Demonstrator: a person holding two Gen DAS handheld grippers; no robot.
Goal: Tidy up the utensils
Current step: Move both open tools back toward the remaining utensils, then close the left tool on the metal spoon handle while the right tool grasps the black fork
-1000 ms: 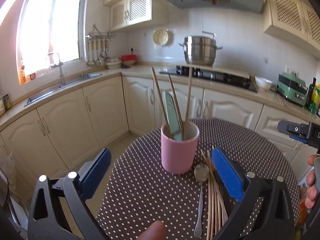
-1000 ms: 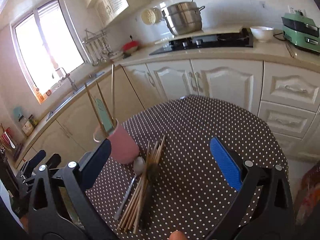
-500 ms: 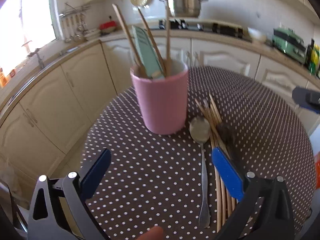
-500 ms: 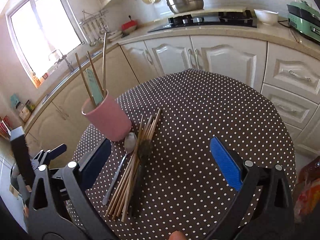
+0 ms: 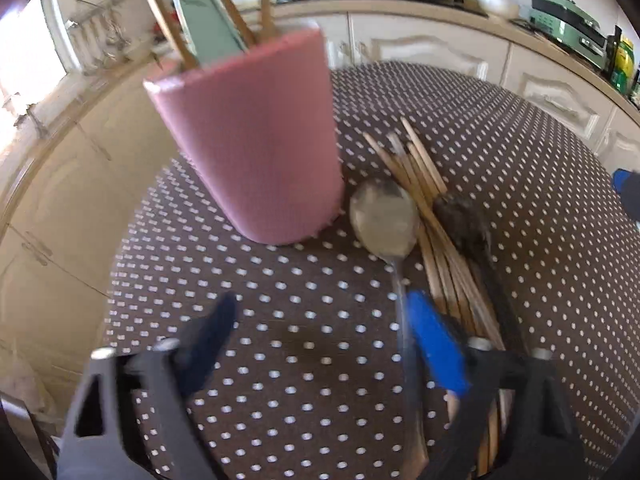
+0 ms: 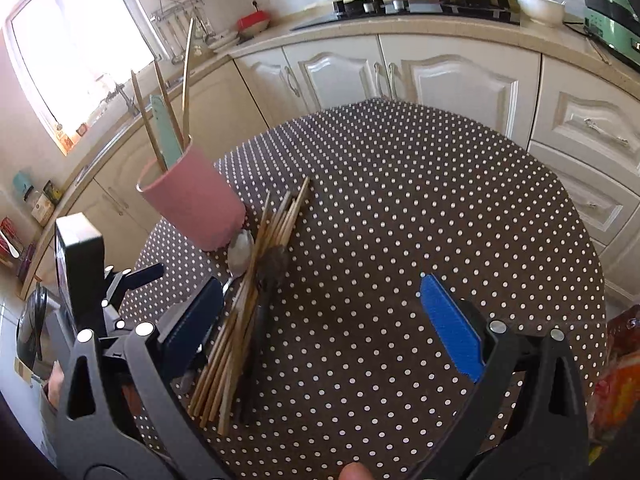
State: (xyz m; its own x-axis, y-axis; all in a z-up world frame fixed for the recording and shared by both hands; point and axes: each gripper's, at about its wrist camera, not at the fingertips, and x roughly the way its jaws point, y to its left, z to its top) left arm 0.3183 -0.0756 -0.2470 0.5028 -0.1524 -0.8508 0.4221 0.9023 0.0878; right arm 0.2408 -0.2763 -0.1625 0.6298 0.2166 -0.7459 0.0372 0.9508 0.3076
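A pink cup (image 5: 248, 140) (image 6: 192, 200) holding chopsticks and a green utensil stands on the polka-dot table (image 6: 400, 200). To its right lie a metal spoon (image 5: 384, 220) (image 6: 240, 252), a bundle of wooden chopsticks (image 5: 432, 240) (image 6: 248, 300) and a dark utensil (image 5: 464, 220) (image 6: 272, 264). My left gripper (image 5: 320, 336) hangs low over the cloth with its jaws closing. The spoon's handle runs just inside its right pad (image 5: 436, 344), and no pad presses on it. My right gripper (image 6: 322, 324) is open above the table, with the bundle beside its left finger (image 6: 196, 320).
Cream cabinets (image 6: 440, 80) and a counter curve behind the table, with a hob (image 6: 420, 4), a white bowl (image 6: 540, 8) and a green appliance (image 6: 612, 12). A bright window (image 6: 80, 48) and sink are at the left. The left gripper's body (image 6: 80, 264) shows at the table's left edge.
My left gripper dropped and tilted down toward the spoon beside the cup, and its jaws narrowed. The right gripper sank a little nearer the table.
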